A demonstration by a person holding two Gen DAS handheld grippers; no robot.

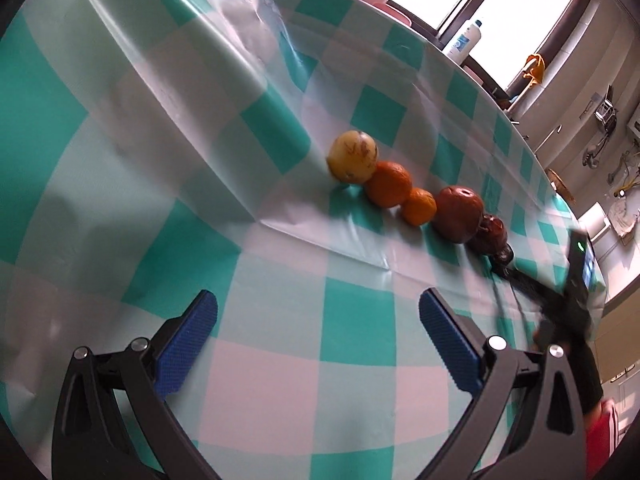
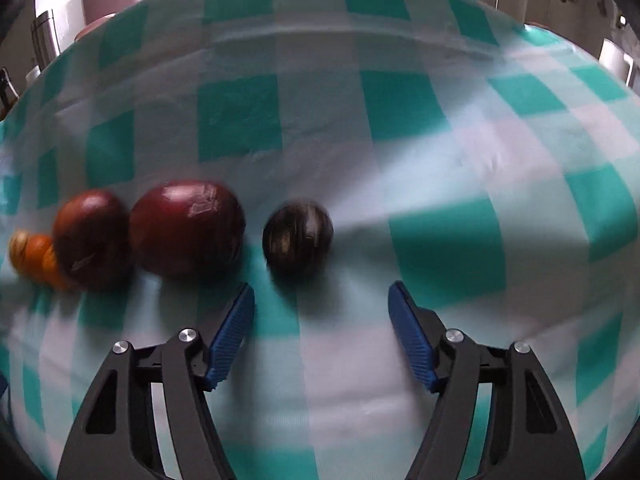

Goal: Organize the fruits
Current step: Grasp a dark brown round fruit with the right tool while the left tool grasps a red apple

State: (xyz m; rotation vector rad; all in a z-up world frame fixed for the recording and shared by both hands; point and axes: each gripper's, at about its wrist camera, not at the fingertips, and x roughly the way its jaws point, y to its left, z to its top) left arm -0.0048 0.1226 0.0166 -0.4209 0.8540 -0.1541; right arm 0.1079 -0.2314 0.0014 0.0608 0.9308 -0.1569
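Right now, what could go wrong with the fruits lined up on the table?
The small dark fruit sits apart from the row, just ahead of the right gripper, whose jaws are open and empty; a nudge might roll it away. The other fruits touch, so bumping the big red fruit could shift the oranges too.

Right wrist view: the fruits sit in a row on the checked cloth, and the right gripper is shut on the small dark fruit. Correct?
Not quite. The right gripper is open and empty; the small dark fruit lies on the checked cloth ahead of its fingertips, untouched. The right wrist view shows this. The fruits do sit in a row.
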